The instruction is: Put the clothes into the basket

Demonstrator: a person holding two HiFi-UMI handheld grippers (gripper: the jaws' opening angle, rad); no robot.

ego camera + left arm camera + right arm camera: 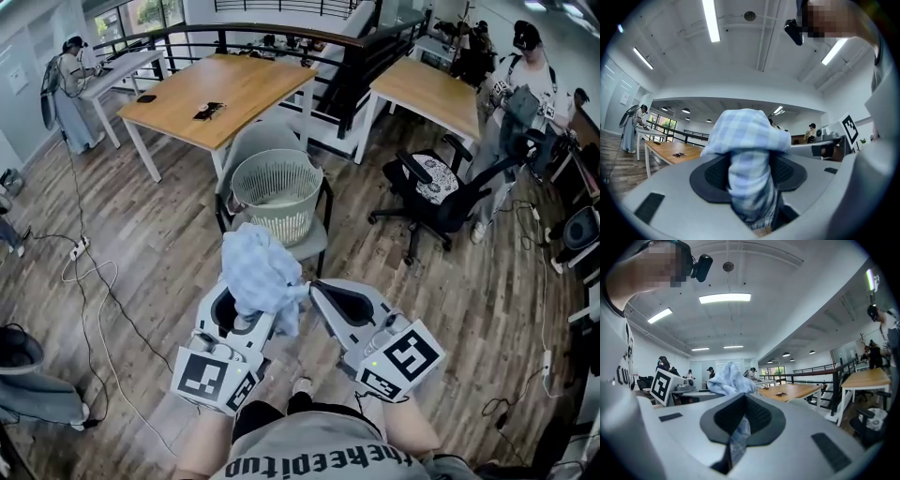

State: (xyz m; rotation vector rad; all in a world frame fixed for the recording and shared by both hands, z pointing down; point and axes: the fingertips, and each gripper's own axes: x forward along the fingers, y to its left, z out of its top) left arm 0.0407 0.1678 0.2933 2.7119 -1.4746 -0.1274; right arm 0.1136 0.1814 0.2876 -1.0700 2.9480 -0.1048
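Observation:
A light blue checked cloth [262, 272] hangs bunched between both grippers, in front of the person's body. My left gripper [246, 311] is shut on the thick part of it; in the left gripper view the cloth [746, 136] fills the gap between the jaws of the left gripper [749, 174] and drapes over them. My right gripper [314, 289] pinches its right edge, and in the right gripper view a strip of the cloth [739, 433] sits between the nearly closed jaws of the right gripper [740, 414]. The white slatted basket [281, 217] stands just ahead on a grey chair [317, 251].
A wooden table [211, 94] stands behind the basket, another table [436, 94] at the back right. A black office chair [436, 192] is to the right. People stand at the far left [67, 89] and far right [525, 84]. Cables [89, 272] lie on the wood floor at left.

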